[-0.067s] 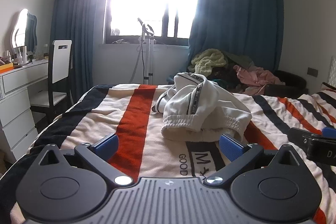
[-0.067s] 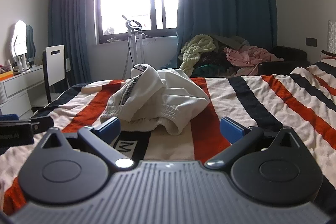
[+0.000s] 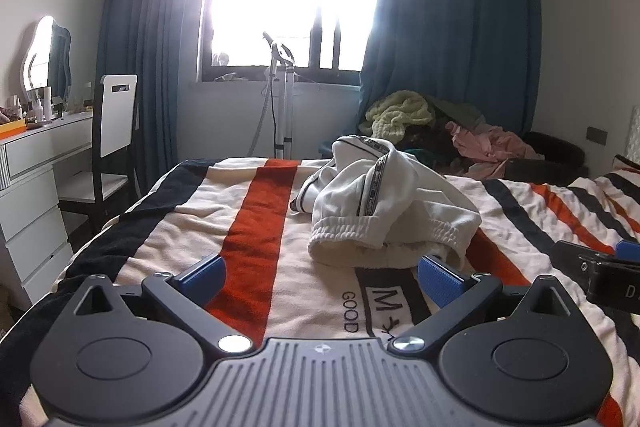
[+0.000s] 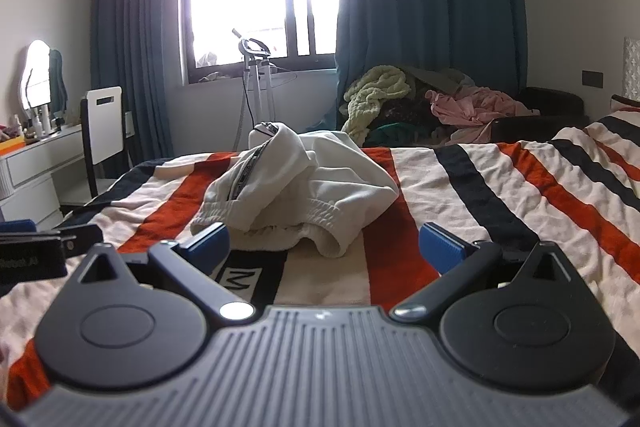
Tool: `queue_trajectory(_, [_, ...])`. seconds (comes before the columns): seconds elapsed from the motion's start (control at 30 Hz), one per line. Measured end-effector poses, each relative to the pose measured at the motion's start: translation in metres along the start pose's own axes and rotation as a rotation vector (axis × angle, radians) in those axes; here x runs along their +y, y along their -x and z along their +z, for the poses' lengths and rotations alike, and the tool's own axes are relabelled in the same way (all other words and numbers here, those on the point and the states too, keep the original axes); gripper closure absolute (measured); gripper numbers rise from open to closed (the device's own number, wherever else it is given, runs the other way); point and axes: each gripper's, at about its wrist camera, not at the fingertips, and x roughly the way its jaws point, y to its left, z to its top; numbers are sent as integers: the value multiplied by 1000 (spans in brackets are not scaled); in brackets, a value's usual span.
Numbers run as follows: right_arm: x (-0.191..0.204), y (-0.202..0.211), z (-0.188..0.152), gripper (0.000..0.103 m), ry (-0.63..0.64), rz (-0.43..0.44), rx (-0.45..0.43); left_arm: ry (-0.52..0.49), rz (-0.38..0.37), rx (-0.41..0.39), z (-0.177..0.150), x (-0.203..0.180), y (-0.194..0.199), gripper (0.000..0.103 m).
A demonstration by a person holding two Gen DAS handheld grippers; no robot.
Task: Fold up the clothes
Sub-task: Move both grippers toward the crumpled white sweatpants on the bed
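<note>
A crumpled pair of white sweatpants [image 3: 384, 203] with a dark patterned side stripe lies in a heap on the striped bed [image 3: 256, 211]; its elastic waistband faces me. It also shows in the right wrist view [image 4: 296, 195]. My left gripper [image 3: 320, 273] is open and empty, low over the blanket just short of the waistband. My right gripper [image 4: 324, 247] is open and empty, its left blue pad [image 4: 208, 241] close to the waistband. Each gripper shows at the edge of the other's view.
A pile of other clothes [image 3: 440, 123] lies on a dark seat beyond the bed. A white dresser [image 3: 28, 187] and chair [image 3: 112, 131] stand at the left. A garment steamer stand [image 3: 282, 99] is under the window.
</note>
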Motion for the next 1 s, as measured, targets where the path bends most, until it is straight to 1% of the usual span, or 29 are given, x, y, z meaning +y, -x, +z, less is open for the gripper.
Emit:
queue_trajectory(0.13, [5,-2,0,0,-13,6,-6,1,6,12,-1,0,-2,0])
queue_trajectory(0.2, [-1,-4,-2,0,-20,6,-8,2,9,17,-2,1,-3,0])
queue_trajectory(0.5, [-4,-10,-7,0,-60,-20,5,1,21,48,-4,0,-8,0])
queue_trajectory(1.0, [-5,-8,-4,0,-67,-44,5,-20,47,75,-7,-5,-16,0])
